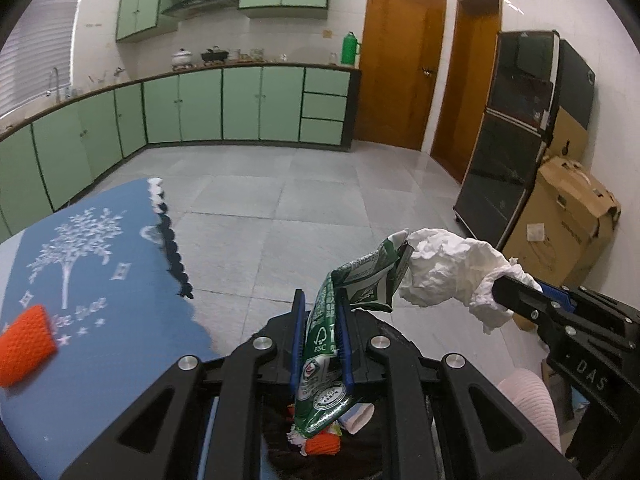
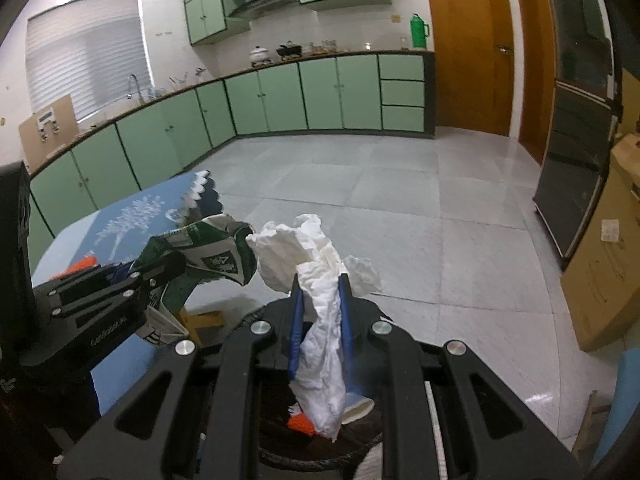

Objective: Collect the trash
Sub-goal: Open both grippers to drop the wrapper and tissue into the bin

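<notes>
My left gripper [image 1: 320, 300] is shut on a crumpled green and white wrapper [image 1: 325, 344], which also shows at the left of the right wrist view as the wrapper [image 2: 216, 252]. My right gripper [image 2: 320, 284] is shut on a wad of white tissue [image 2: 324, 340]; the tissue [image 1: 448, 268] and the right gripper [image 1: 516, 292] appear at the right of the left wrist view. Both hang over a dark bin [image 2: 320, 452] that holds an orange scrap [image 2: 300, 422] and a white paper cup [image 2: 358, 408]. An orange net piece [image 1: 26, 344] lies on the blue tablecloth [image 1: 100, 360].
Green kitchen cabinets [image 1: 200, 108] run along the far walls. A dark fridge [image 1: 516, 136] and cardboard boxes [image 1: 560, 224] stand at the right. Grey tiled floor [image 1: 304, 200] lies ahead. A person's pink sleeve [image 1: 528, 404] shows beside the right gripper.
</notes>
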The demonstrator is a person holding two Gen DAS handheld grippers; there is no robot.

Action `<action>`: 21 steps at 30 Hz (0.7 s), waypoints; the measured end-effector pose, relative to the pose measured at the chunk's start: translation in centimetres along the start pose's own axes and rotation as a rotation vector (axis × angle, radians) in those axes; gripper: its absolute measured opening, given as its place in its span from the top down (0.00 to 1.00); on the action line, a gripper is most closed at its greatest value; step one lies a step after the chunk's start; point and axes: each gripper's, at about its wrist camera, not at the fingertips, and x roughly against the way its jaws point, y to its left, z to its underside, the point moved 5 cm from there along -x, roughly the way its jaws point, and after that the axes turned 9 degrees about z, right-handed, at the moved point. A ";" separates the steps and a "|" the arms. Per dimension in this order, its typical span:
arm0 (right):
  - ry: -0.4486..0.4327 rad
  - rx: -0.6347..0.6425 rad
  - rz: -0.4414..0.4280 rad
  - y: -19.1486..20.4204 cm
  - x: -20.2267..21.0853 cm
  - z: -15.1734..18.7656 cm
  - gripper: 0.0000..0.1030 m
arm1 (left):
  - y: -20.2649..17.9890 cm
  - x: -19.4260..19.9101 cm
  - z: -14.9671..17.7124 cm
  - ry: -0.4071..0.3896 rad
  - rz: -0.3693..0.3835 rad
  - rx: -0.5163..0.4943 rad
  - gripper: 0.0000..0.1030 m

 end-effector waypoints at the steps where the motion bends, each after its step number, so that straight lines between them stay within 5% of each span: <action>1: 0.009 -0.005 0.005 -0.3 -0.3 0.3 0.85 | -0.2 -0.7 0.2 0.015 0.003 -0.002 0.85; 7: 0.061 -0.027 0.010 -0.8 -2.2 1.5 0.82 | -0.5 -3.1 0.7 0.076 0.038 0.000 0.84; 9: 0.079 -0.029 0.000 -0.8 -2.8 1.9 0.79 | -0.4 -3.2 0.7 0.081 0.055 0.002 0.70; 12: 0.105 -0.039 -0.003 -0.8 -3.9 2.5 0.66 | -0.4 -3.3 0.3 0.072 0.076 0.010 0.59; 19: 0.104 -0.051 0.047 -1.3 -4.0 2.8 0.17 | 2.1 -1.7 -0.6 0.032 0.061 0.060 0.46; 21: 0.088 -0.061 0.045 -1.1 -3.6 2.5 0.15 | 3.2 -0.8 -0.9 0.012 0.040 0.077 0.44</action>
